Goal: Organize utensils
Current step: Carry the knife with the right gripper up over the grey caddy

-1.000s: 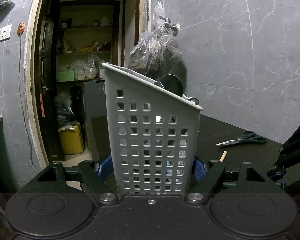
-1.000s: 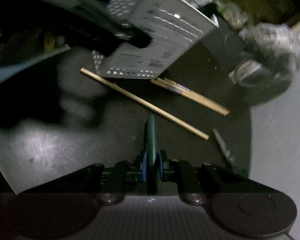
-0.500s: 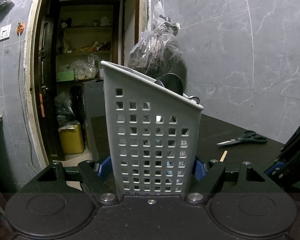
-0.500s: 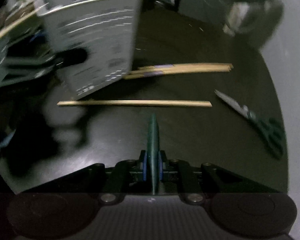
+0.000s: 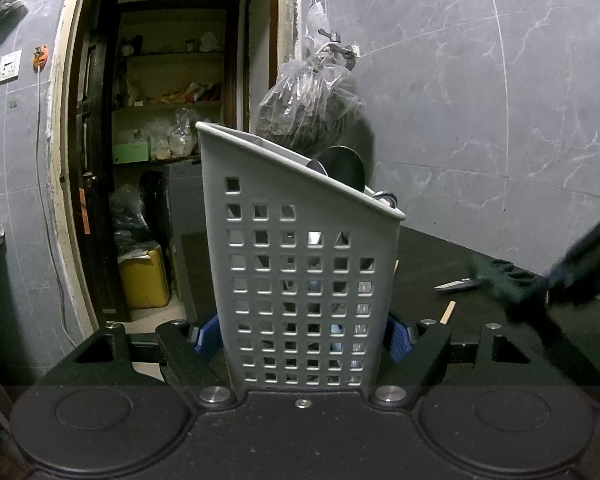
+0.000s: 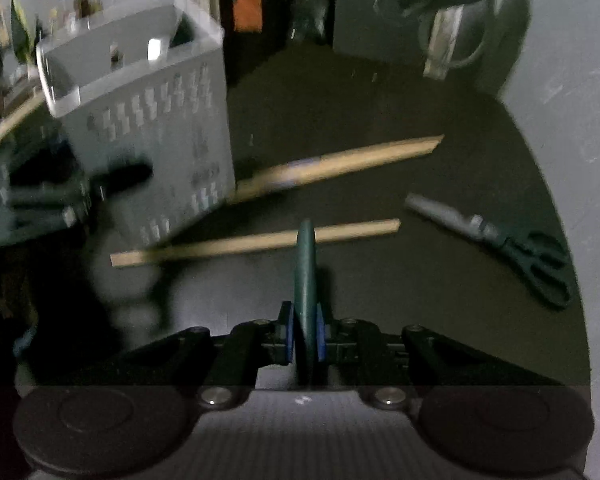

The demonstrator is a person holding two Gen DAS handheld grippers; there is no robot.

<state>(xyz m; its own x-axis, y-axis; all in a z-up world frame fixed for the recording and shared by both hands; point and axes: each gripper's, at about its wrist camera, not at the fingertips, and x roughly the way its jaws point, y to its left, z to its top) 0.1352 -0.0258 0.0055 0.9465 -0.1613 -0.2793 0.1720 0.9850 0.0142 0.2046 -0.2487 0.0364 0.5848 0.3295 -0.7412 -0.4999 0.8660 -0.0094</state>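
My left gripper [image 5: 302, 334] is shut on a grey perforated utensil holder [image 5: 300, 264] and holds it upright on the black table [image 5: 440, 264]. A dark round utensil head [image 5: 342, 168] sticks out of its top. My right gripper [image 6: 305, 334] is shut on a thin green-handled utensil [image 6: 306, 272] that points forward over the table. The holder also shows in the right wrist view [image 6: 148, 120] at upper left. A single wooden chopstick [image 6: 256, 242] and a bundle of chopsticks [image 6: 340, 164] lie on the table [image 6: 380, 280]. Green-handled scissors [image 6: 512, 244] lie at right.
The scissors [image 5: 476, 280] and a chopstick end [image 5: 447, 312] show right of the holder in the left wrist view, partly behind my blurred right gripper [image 5: 572, 272]. A plastic bag [image 5: 312, 108] hangs on the grey tiled wall. An open pantry doorway [image 5: 160, 140] is at left.
My right gripper with the green utensil has swung around over the table, and it now appears blurred at the right of the left wrist view. The holder stays gripped and nearly still.
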